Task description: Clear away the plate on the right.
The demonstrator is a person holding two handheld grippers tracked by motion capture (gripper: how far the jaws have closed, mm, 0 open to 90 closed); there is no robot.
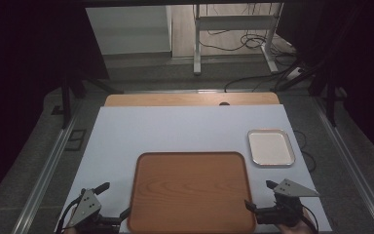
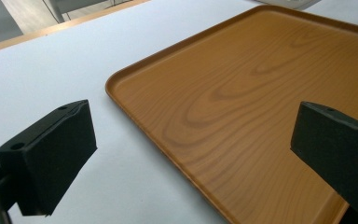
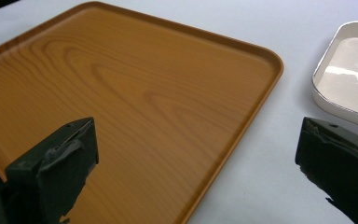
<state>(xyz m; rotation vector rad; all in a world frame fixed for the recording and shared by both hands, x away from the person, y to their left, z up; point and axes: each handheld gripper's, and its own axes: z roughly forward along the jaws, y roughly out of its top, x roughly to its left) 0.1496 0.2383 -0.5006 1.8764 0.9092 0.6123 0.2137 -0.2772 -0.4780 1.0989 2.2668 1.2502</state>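
Note:
A wooden tray [image 1: 191,192] lies flat at the front middle of the white table; nothing lies in it. My left gripper [image 1: 113,201] is at its front left corner, open, one jaw over the table and the other over the tray's left rim [image 2: 135,119]. My right gripper [image 1: 260,195] is at the front right corner, open as well, its jaws straddling the tray's right rim [image 3: 242,140]. Both hold nothing. A small white tray [image 1: 271,147] with a metal rim sits to the right behind the wooden one, also seen as the white tray [image 3: 349,79] in the right gripper view.
The white tabletop [image 1: 175,131] has bare room behind and left of the wooden tray. A wooden strip [image 1: 190,99] runs along the far edge. Beyond it are a metal frame [image 1: 233,34] and cables on the floor. Rails run along both sides of the table.

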